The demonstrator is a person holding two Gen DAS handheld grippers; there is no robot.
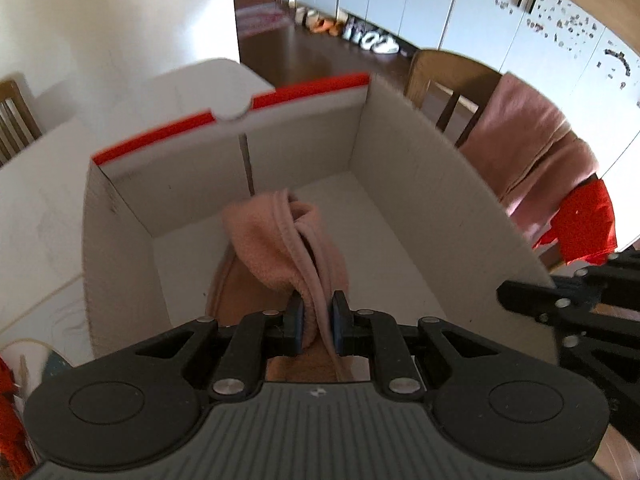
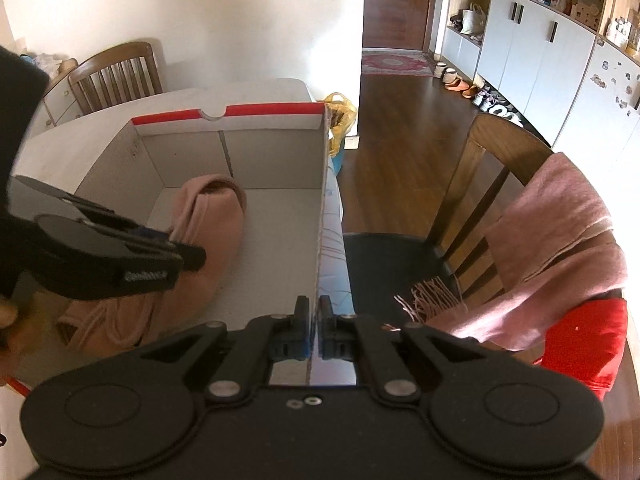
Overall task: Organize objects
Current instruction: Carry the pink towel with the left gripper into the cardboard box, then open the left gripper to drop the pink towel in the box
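Note:
A white cardboard box (image 1: 420, 184) with a red-trimmed far rim stands open on the white table. My left gripper (image 1: 314, 322) is shut on a pink fleece garment (image 1: 276, 236) that hangs into the box; the garment also shows in the right wrist view (image 2: 208, 216), resting on the box floor. My right gripper (image 2: 314, 320) is shut on the box's right wall (image 2: 322, 200), pinching its top edge. The left gripper (image 2: 188, 252) shows from the side over the garment in the right wrist view.
A wooden chair (image 2: 480, 184) right of the table carries a pink fringed scarf (image 2: 552, 248) and a red cloth (image 2: 588, 344). Another chair (image 2: 116, 72) stands behind the table. A yellow bag (image 2: 340, 116) sits past the box. White cabinets (image 2: 536, 72) line the far wall.

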